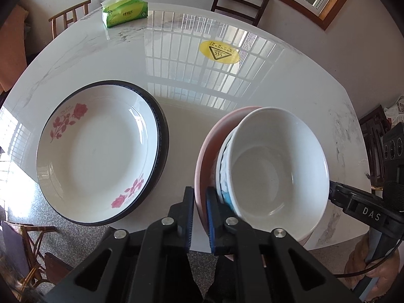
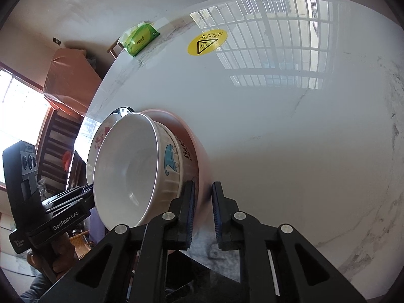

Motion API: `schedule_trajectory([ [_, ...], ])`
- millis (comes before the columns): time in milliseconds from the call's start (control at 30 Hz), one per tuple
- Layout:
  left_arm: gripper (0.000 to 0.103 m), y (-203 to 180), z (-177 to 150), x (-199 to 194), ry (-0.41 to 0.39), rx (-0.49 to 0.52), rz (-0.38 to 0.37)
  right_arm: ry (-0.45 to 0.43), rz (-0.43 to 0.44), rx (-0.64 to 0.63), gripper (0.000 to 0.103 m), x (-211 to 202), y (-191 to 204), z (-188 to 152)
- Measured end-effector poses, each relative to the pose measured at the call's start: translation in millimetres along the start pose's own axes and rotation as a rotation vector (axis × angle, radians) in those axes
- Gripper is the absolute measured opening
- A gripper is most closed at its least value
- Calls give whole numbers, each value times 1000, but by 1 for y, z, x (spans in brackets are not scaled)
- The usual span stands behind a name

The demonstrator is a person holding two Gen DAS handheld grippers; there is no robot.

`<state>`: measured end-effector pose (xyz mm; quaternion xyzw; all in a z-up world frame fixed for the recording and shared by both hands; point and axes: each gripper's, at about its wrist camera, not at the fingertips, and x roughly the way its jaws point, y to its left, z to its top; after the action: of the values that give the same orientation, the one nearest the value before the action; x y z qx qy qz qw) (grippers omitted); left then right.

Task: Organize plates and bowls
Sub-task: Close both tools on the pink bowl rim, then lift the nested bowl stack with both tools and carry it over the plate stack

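bare tabletop [image 1: 192,116] between plate [image 1: 101,151] and bowl [image 1: 275,171]

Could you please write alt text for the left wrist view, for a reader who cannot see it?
The left gripper clamps the rim of a pink plate carrying a white bowl, above a glossy white table. A rose-patterned plate sits to the left; a green tissue pack lies at the far edge.
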<state>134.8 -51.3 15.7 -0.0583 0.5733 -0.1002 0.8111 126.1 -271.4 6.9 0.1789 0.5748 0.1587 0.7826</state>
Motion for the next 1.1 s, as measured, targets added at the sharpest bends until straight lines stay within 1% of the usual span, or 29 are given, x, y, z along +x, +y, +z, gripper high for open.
schedule_trajectory([
  [233,9,-6,3,-9,-8,0,-3,-12,19,22,15,-5,-4,0],
  [367,9,-2,3,-15,-13,-6,-6,-21,26,31,15,-8,-4,1],
  [667,9,5,5,-40,-54,-11,6,-37,50,30,15,-19,3,4],
  [833,9,14,7,-57,-86,-32,15,-47,67,13,15,-23,15,8],
  [1100,9,32,7,-75,-104,-53,43,-44,90,-16,15,-21,40,15],
])
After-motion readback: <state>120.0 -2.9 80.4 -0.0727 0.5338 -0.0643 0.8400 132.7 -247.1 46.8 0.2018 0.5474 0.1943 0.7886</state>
